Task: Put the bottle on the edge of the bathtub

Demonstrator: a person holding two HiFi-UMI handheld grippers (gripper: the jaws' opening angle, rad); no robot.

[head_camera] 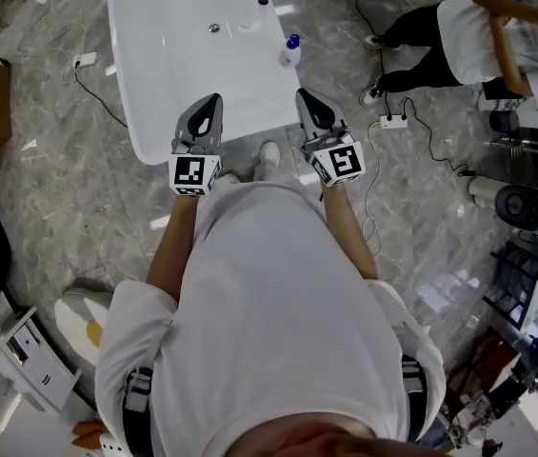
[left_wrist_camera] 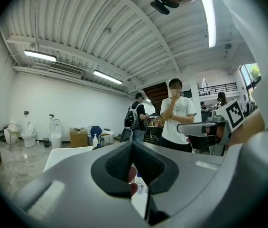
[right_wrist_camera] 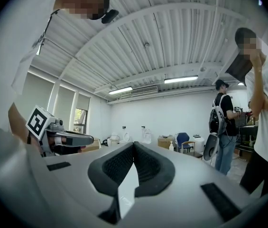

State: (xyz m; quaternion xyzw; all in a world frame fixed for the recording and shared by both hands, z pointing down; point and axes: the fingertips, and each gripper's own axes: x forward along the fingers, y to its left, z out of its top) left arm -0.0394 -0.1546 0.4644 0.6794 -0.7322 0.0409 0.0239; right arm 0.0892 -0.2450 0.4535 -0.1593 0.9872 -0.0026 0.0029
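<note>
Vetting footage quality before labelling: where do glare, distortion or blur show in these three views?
Head view: sharp; light reflections glare on the bathtub and glossy floor. Left gripper view: fisheye bending, black corners, ceiling lamp blown out. Right gripper view: same bending and corners, strip light bright, room evenly lit.

Bathtub [head_camera: 175, 74] glossy, smooth; floor [head_camera: 69, 208] polished stone; bottle [head_camera: 291, 50] plastic.

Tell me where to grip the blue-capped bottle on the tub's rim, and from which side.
Grip the bottle by its pale body, below the blue cap, with the jaws level on either side. It stands upright on the bathtub at the right rim, so coming in from the floor side is probably best. The right gripper is nearer, but it is shut and must open first.
</note>
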